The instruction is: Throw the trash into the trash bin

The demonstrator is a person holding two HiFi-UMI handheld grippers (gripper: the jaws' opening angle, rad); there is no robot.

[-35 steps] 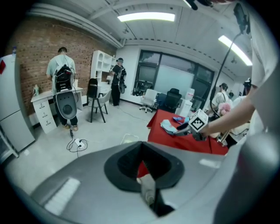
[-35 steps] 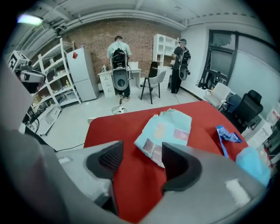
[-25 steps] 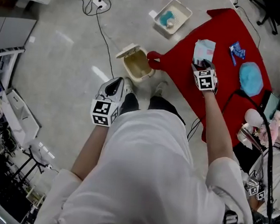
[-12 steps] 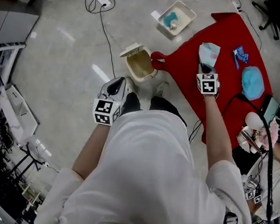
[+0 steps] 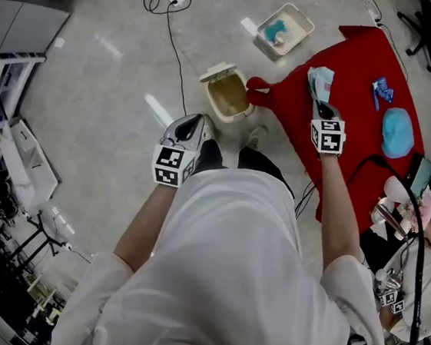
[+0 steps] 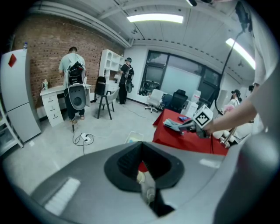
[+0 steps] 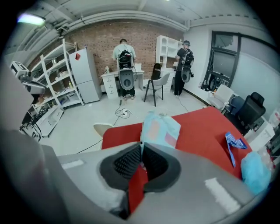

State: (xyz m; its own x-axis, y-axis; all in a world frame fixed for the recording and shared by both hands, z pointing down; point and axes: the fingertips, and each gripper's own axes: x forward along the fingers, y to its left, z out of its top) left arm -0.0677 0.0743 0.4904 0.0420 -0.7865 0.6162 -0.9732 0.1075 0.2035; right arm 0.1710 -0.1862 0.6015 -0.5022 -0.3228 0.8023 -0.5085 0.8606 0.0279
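A red-covered surface (image 5: 358, 76) fills the right of the scene. At its left corner, the open beige trash bin (image 5: 230, 94) sits on the floor with its lid tipped back. Above the red surface, the right gripper (image 5: 321, 106) has its jaws clamped on the near edge of a pale blue packet (image 7: 159, 129), which stands clear beyond the tips, right of the bin. The left gripper (image 5: 185, 137), near the person's legs, has its jaws together with nothing between them. The packet looks light, thin and soft, likely to crumple and flap. A pinch on one edge probably suffices, though a bite deeper into its folded body would guard against slipping.
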